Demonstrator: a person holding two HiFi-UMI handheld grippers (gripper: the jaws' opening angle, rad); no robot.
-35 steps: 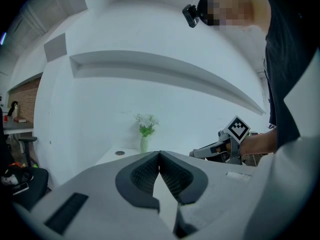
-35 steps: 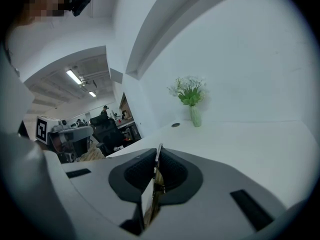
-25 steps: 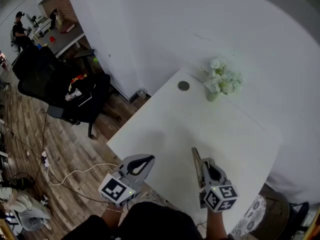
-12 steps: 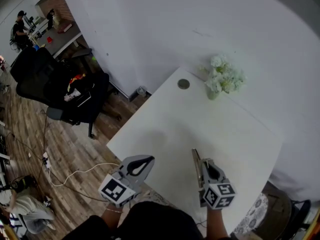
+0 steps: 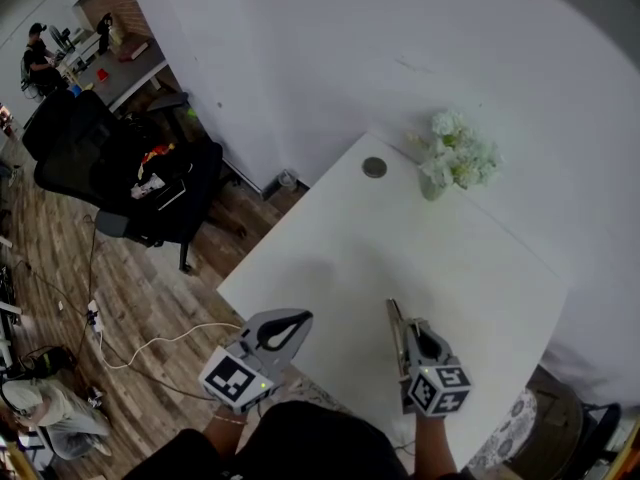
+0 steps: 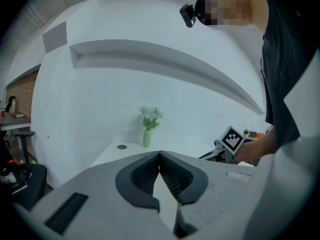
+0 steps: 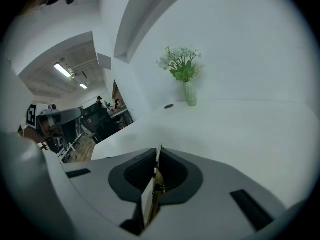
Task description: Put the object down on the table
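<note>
A thin flat card-like piece [image 7: 151,194] stands on edge between the dark pads of my right gripper [image 7: 158,160], which is shut on it. In the head view the piece [image 5: 394,320] sticks forward from the right gripper [image 5: 404,336], low over the near part of the white table [image 5: 470,268]. My left gripper [image 5: 297,319] hangs at the table's near left edge. Its jaws [image 6: 159,154] are shut, tips touching, with nothing between them.
A small vase of white flowers [image 5: 455,162] stands at the table's far side by the wall, with a round grey disc [image 5: 374,167] left of it. Black office chairs [image 5: 130,173] and a white cable [image 5: 160,346] occupy the wooden floor to the left.
Neither gripper has visibly moved; only the head view has shifted slightly.
</note>
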